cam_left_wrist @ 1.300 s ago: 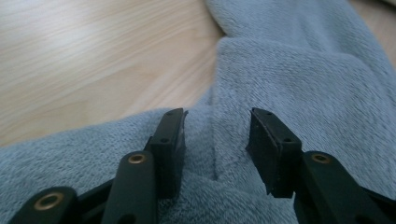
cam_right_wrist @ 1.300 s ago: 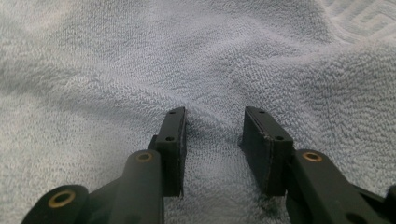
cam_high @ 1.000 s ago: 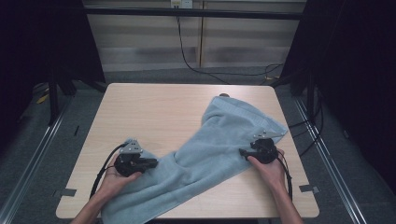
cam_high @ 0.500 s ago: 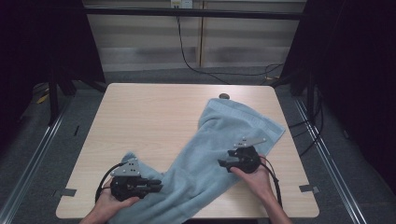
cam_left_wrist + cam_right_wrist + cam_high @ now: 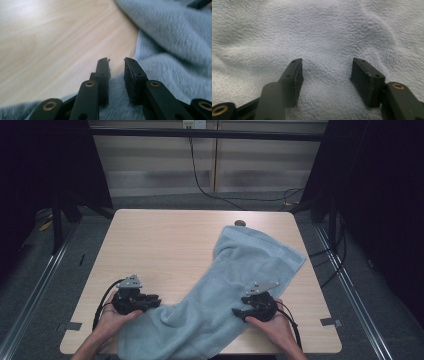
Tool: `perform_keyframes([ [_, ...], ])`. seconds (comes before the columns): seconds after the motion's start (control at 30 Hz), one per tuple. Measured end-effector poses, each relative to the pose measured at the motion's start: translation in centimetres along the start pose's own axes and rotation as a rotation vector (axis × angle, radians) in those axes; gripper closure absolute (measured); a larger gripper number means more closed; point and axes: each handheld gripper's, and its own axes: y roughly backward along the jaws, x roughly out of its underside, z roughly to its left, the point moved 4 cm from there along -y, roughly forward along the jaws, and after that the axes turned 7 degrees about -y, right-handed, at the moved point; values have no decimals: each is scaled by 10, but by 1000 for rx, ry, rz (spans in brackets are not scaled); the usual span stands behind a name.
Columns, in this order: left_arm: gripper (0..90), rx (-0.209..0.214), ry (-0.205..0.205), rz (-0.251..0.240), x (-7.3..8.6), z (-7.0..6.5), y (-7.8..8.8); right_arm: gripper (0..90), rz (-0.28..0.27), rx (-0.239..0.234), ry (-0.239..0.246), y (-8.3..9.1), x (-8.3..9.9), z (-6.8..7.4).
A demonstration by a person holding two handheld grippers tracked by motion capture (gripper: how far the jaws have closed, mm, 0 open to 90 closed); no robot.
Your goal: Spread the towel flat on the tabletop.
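Lying diagonally across the table (image 5: 165, 240), the towel (image 5: 240, 275) serves as the reference for all positions below. Its far end reaches toward the table's far right corner; its near end overhangs the near edge between the person's two forearms.

Surroundings: a small dark round object (image 5: 240, 223) sits on the tabletop just beyond the towel's far edge, too small to identify. Black cables (image 5: 200, 175) trail across the grey floor beyond the table. Metal rails (image 5: 40, 285) run along the floor on both sides.

Left gripper (image 5: 154, 301): held by the left hand (image 5: 112, 317) at the towel's near left edge, pointing toward the cloth. In the left gripper view the left gripper (image 5: 117, 65) has its jaws a narrow gap apart, resting over towel pile, with bare wood ahead and the towel (image 5: 175, 50) rising in a fold to one side.

Right gripper (image 5: 239, 312): held by the right hand (image 5: 272, 327) on the towel's near right portion. In the right gripper view the right gripper (image 5: 326, 68) has its jaws wide apart, with the cloth lying between them, not clamped.

Materials: the towel (image 5: 317, 32) is pale blue-grey, plush, with short dense pile and soft rounded wrinkles. The table is light wood-grain laminate, rectangular with rounded corners. The jaws are matte black with brass-coloured rivets and flat pads.
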Motion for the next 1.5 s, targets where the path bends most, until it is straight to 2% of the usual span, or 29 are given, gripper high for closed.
perform_keyframes([
  [0.03,744,0,0,0,0,0,0,432,0,0,0,0,0,0],
  [0.07,744,1,-7,13,6,-3,1,444,-2,30,-1,6,4,-7],
  [0.17,744,10,-2,16,10,-7,3,458,-6,44,-10,11,8,-14],
  [0.23,744,20,-7,20,13,-14,5,476,-9,84,-24,17,11,-27],
  [0.27,740,38,-14,31,15,-19,6,476,-15,116,-46,21,13,-39],
  [0.3,740,36,-29,40,17,-22,7,476,-15,116,-46,21,13,-39],
  [0.33,739,44,-35,41,20,-28,9,476,-10,155,-64,24,12,-51],
  [0.37,739,56,-34,42,22,-31,10,476,-10,155,-64,24,12,-51],
  [0.4,739,91,-25,45,26,-39,13,476,-18,172,-90,26,12,-61],
  [0.47,739,126,-32,51,29,-47,15,473,-22,180,-109,27,11,-66],
  [0.5,737,126,-32,51,29,-47,15,466,-22,183,-114,27,11,-66],
  [0.57,716,165,-35,40,27,-54,17,427,-2,190,-103,26,10,-61],
  [0.63,697,164,-38,25,24,-54,18,405,-2,175,-93,24,9,-56],
  [0.67,697,160,-41,2,20,-52,19,405,-2,175,-93,24,9,-56],
  [0.7,695,162,-22,-43,9,-46,22,407,-13,159,-86,24,5,-50],
  [0.77,698,141,-19,-53,-3,-38,19,410,-39,130,-87,25,-1,-46],
  [0.8,699,141,-19,-53,-3,-38,19,410,-39,130,-87,25,-1,-46],
  [0.83,701,123,-24,-55,-10,-33,15,412,-74,114,-84,28,-11,-39],
  [0.87,704,120,-16,-64,-20,-26,6,412,-81,111,-80,28,-14,-37],
  [0.97,701,123,-2,-36,-36,-18,-16,409,-95,80,-63,20,-26,-30],
  [1.03,684,139,-22,-17,-42,-20,-30,392,-85,65,-53,9,-33,-24],
  [1.1,668,146,-26,27,-44,-26,-43,383,-63,41,-37,-5,-38,-18],
  [1.13,664,146,-26,27,-44,-26,-43,383,-63,41,-37,-5,-38,-18],
  [1.23,659,147,-86,63,-41,-38,-45,359,-22,41,-12,-23,-42,-14],
  [1.27,658,146,-112,97,-33,-47,-45,354,12,43,-10,-32,-38,-14],
  [1.3,659,146,-112,97,-33,-47,-45,354,12,43,-10,-32,-38,-14],
  [1.37,667,175,-148,105,-23,-61,-42,356,12,66,2,-31,-36,-13],
  [1.43,686,169,-158,112,-22,-63,-40,355,11,68,5,-31,-35,-13],
  [1.5,760,179,-157,114,-20,-66,-39,352,-3,72,4,-31,-34,-12],
])
